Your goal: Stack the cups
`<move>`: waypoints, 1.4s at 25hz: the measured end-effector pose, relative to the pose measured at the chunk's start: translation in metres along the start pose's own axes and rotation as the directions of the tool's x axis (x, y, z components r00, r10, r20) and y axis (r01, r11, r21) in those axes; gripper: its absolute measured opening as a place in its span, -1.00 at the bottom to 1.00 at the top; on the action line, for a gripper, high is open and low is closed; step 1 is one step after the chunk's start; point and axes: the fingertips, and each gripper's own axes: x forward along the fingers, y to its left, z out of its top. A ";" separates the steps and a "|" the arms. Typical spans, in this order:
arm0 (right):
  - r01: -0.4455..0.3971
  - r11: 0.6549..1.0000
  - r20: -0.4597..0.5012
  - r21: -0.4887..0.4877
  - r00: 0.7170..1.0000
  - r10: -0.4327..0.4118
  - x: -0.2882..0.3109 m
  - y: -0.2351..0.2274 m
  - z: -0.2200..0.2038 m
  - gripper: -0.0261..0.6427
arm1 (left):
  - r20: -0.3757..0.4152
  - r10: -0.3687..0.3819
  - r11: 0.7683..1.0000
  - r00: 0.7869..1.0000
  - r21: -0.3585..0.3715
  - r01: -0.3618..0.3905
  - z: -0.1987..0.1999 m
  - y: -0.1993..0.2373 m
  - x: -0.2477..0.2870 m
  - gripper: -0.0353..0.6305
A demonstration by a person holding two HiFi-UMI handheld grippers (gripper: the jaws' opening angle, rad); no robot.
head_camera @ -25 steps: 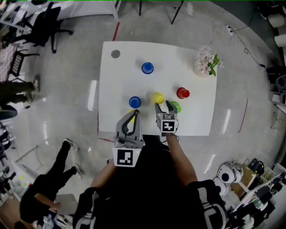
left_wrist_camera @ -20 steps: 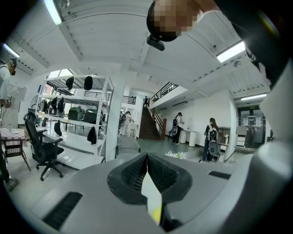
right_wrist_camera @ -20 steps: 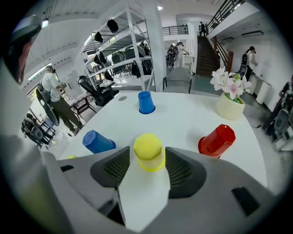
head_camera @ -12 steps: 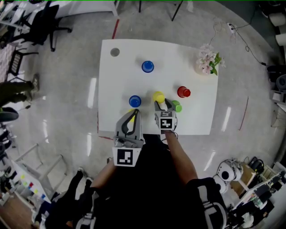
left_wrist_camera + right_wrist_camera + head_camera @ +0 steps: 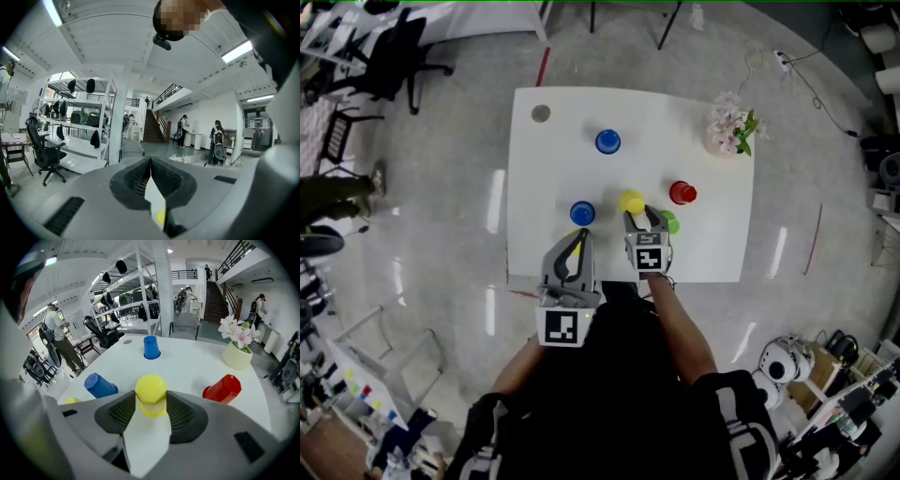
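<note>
1. Head view: no cup is stacked yet.
   - Five cups stand apart, mouth down, on the tabletop (image 5: 534, 178).
   - The red cup (image 5: 682, 193) is right of the yellow cup (image 5: 631, 202), and the green cup (image 5: 671, 223) is to its near right.
   - The near blue cup (image 5: 582, 214) is left of the yellow cup, and the far blue cup (image 5: 607, 142) is beyond it.
   - By my reading all the stacking is left to do, and only the first pick-up is under way.
   - The right tongs (image 5: 642, 216) reach the yellow cup from its near side, with a tip at each flank.
   - The left tongs (image 5: 579, 236) hang to the near left of the yellow cup, over the tabletop's near edge.
   - A yellow scrap shows under the left tongs, and I cannot tell what it is.

2. Left gripper view: the left tongs (image 5: 150, 161) are together at the tips, with nothing between them.
   - They point out across the room, away from the yellow cup.
   - Only a sliver of white tabletop and a yellow spot show through the gap behind the tips.

3. Right gripper view: the yellow cup (image 5: 151, 387) stands on the tabletop right between the right tongs (image 5: 151, 397).
   - The right tongs are apart and have just been closing on the cup.
   - Their tips lie close against the cup's sides, but I judge there is no firm clamp yet.
   - The red cup (image 5: 223, 389) is right of the yellow cup, and the near blue cup (image 5: 100, 385) is left of it.
   - The far blue cup (image 5: 151, 348) is beyond the yellow cup, and the flower pot (image 5: 236, 357) is beyond it to the right.
</note>
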 end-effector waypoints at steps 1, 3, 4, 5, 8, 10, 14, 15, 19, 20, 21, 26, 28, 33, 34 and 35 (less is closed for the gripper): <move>-0.002 1.000 0.008 -0.001 1.000 0.002 -0.003 0.000 0.003 -0.26 | 0.003 -0.002 1.000 1.000 0.002 0.002 0.002 -0.002 -0.001 -0.83; -0.008 1.000 0.027 0.000 1.000 0.008 -0.012 -0.001 0.009 -0.26 | 0.011 -0.005 1.000 1.000 0.004 0.005 0.005 -0.008 -0.003 -0.83; -0.012 1.000 0.038 0.000 0.999 0.012 -0.018 -0.002 0.011 -0.26 | 0.014 -0.008 1.000 1.000 0.008 0.008 0.007 -0.012 -0.004 -0.83; -0.015 1.000 0.048 -0.001 0.999 0.015 -0.024 -0.003 0.014 -0.26 | 0.018 -0.012 1.000 1.000 0.015 0.012 0.009 -0.016 -0.005 -0.83; -0.017 1.000 0.078 -0.006 0.997 0.018 -0.043 -0.007 0.019 -0.26 | 0.027 -0.021 1.000 0.999 0.021 0.020 0.014 -0.026 -0.010 -0.83; -0.015 1.000 0.104 -0.004 0.994 0.015 -0.056 -0.011 0.023 -0.26 | 0.036 -0.030 0.999 0.999 0.024 0.029 0.017 -0.034 -0.013 -0.83; -0.003 1.000 0.156 0.002 0.988 0.003 -0.088 -0.023 0.025 -0.27 | 0.055 -0.060 0.997 0.997 0.053 0.058 0.020 -0.054 -0.021 -0.83; 0.000 1.000 0.168 0.003 0.986 0.000 -0.096 -0.027 0.026 -0.27 | 0.058 -0.068 0.996 0.996 0.062 0.065 0.020 -0.060 -0.023 -0.83; 0.014 1.000 0.201 0.009 0.979 -0.016 -0.123 -0.046 0.030 -0.27 | 0.075 -0.088 0.995 0.993 0.060 0.083 0.027 -0.079 -0.023 -0.83; 0.022 1.000 0.208 0.012 0.978 -0.024 -0.129 -0.051 0.030 -0.27 | 0.081 -0.094 0.994 0.992 0.062 0.089 0.029 -0.083 -0.023 -0.83; 0.031 0.999 0.213 0.015 0.977 -0.033 -0.134 -0.056 0.030 -0.27 | 0.090 -0.101 0.993 0.991 0.066 0.095 0.031 -0.086 -0.023 -0.83; 0.075 0.996 0.225 0.040 0.971 -0.082 -0.155 -0.085 0.018 -0.27 | 0.100 -0.118 0.992 0.988 0.055 0.113 0.032 -0.105 -0.024 -0.83; 0.092 0.994 0.226 0.052 0.969 -0.102 -0.162 -0.098 0.012 -0.27 | 0.104 -0.128 0.990 0.986 0.069 0.122 0.032 -0.112 -0.023 -0.83; 0.127 0.990 0.214 0.069 0.967 -0.139 -0.175 -0.121 -0.003 -0.27 | 0.105 -0.147 0.986 0.984 0.096 0.137 0.034 -0.124 -0.024 -0.83; 0.129 0.989 0.211 0.070 0.967 -0.141 -0.176 -0.124 -0.007 -0.27 | 0.103 -0.148 0.986 0.984 0.095 0.138 0.033 -0.126 -0.024 -0.83; 0.131 0.989 0.207 0.071 0.968 -0.143 -0.176 -0.127 -0.011 -0.27 | 0.101 -0.148 0.986 0.984 0.094 0.139 0.033 -0.127 -0.024 -0.83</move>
